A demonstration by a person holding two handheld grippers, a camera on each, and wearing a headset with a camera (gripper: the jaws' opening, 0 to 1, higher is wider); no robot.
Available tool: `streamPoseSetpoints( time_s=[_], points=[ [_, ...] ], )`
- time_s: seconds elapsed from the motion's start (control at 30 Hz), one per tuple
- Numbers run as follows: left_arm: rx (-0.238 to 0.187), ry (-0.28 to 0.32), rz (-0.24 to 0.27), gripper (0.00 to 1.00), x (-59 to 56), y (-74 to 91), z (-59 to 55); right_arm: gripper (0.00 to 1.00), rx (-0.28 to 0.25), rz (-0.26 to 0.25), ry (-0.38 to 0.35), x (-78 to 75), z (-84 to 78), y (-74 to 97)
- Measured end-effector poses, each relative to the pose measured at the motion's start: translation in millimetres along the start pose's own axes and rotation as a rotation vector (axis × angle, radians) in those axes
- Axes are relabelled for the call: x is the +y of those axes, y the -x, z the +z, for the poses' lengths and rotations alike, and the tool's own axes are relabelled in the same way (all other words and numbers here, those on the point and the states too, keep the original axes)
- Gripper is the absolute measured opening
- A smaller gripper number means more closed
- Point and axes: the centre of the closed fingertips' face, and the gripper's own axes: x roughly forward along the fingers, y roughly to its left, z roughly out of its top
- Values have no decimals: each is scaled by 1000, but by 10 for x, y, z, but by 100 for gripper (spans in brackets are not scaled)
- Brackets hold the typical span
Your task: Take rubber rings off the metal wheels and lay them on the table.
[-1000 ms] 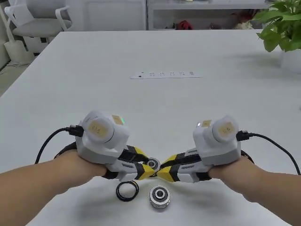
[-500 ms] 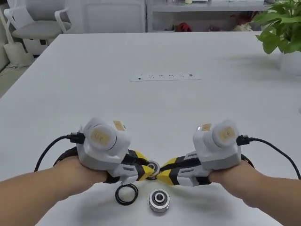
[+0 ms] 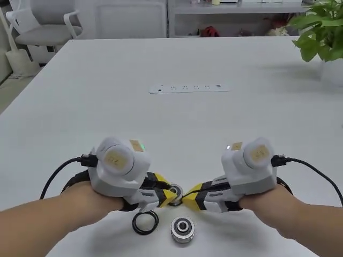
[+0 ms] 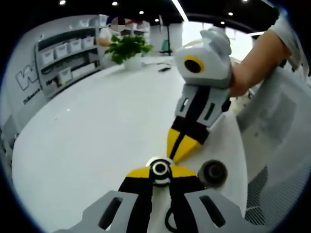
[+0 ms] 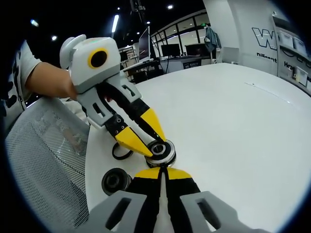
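Note:
My left gripper (image 3: 170, 194) is shut on a small metal wheel (image 3: 174, 192) with a black rubber ring around it, just above the white table (image 3: 177, 123). In the left gripper view the wheel (image 4: 160, 168) sits between my yellow jaw tips. My right gripper (image 3: 187, 195) is shut, and its tips touch the wheel's rim (image 5: 162, 150) from the other side. I cannot tell whether they pinch the ring. A loose rubber ring (image 3: 145, 221) lies flat near the table's front edge. A second metal wheel (image 3: 183, 228) stands beside it.
A white power strip (image 3: 188, 87) lies mid-table, far beyond the grippers. A potted plant (image 3: 321, 29) stands at the far right corner and an office chair (image 3: 43, 27) stands behind the far left. The table's front edge is close below the loose ring.
Both grippers stay tip to tip at the held wheel. The ring and the second wheel on the table have not moved; the view has only shifted slightly.

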Motion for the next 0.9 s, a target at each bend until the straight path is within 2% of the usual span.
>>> streamPoseSetpoints(
  time_s=[0.23,0.33,0.4,0.67,0.9],
  points=[
    [-1,5,19,12,2,-8,0,0,-36,-16,-134,-65,23,37],
    [-2,7,23,12,5,-9,-2,0,-71,-28,-169,-109,69,78],
    [-2,5,24,12,6,-11,-1,0,-104,-24,-222,-118,120,100],
    [10,3,41,12,1,-30,7,0,-120,-20,-216,-75,182,112],
    [15,2,50,12,5,-33,8,0,-112,-15,-220,-51,192,111]
  ],
)
